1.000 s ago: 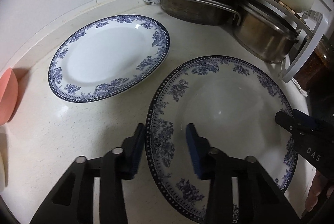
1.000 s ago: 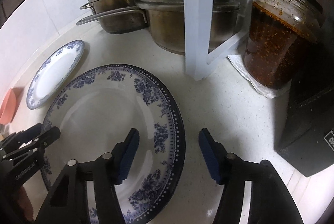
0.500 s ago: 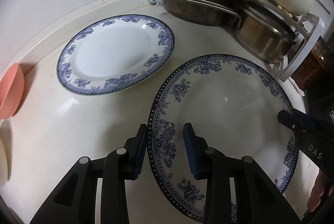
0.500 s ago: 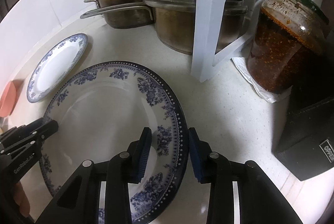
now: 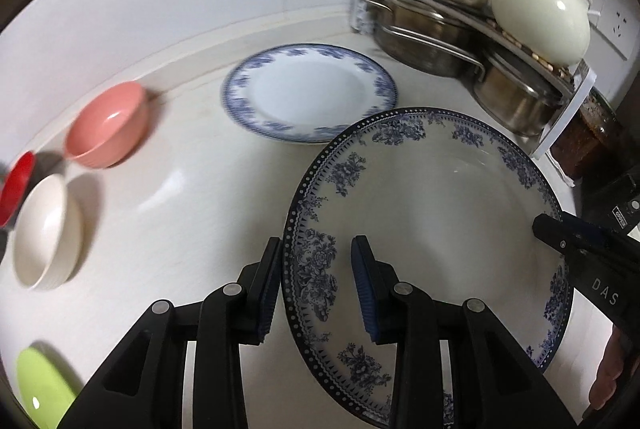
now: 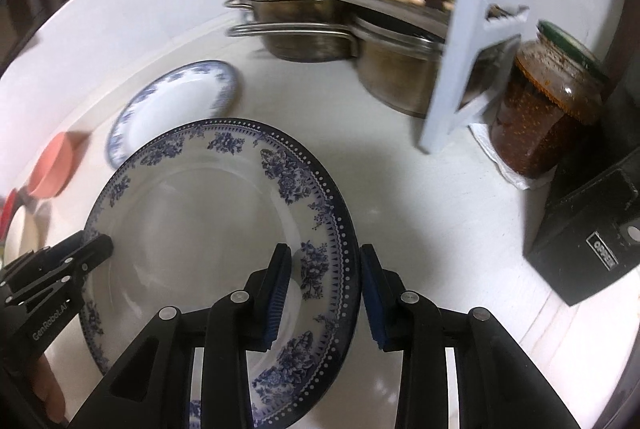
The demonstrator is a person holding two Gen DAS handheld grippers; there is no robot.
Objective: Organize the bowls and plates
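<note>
Both claws clamp opposite rims of the large blue-floral plate (image 5: pixel 432 213), left claw (image 5: pixel 316 285) and right claw (image 6: pixel 322 293), sharing its weight above the tabletop (image 5: pixel 180 197), probably to stack it on the smaller plate (image 5: pixel 308 97).

A white rack (image 6: pixel 460 69) is standing at the back of the pale surface (image 6: pixel 420 229). Two steel pots (image 5: pixel 424 41) are sitting under its shelf, side by side. A cream pot (image 5: pixel 540 25) is resting on the shelf above them. A glass jar (image 6: pixel 548 105) of dark red contents, green-lidded, is standing just beside the rack's leg on a white paper (image 6: pixel 492 153). A black box (image 6: pixel 592 241) is lying near the jar.
</note>
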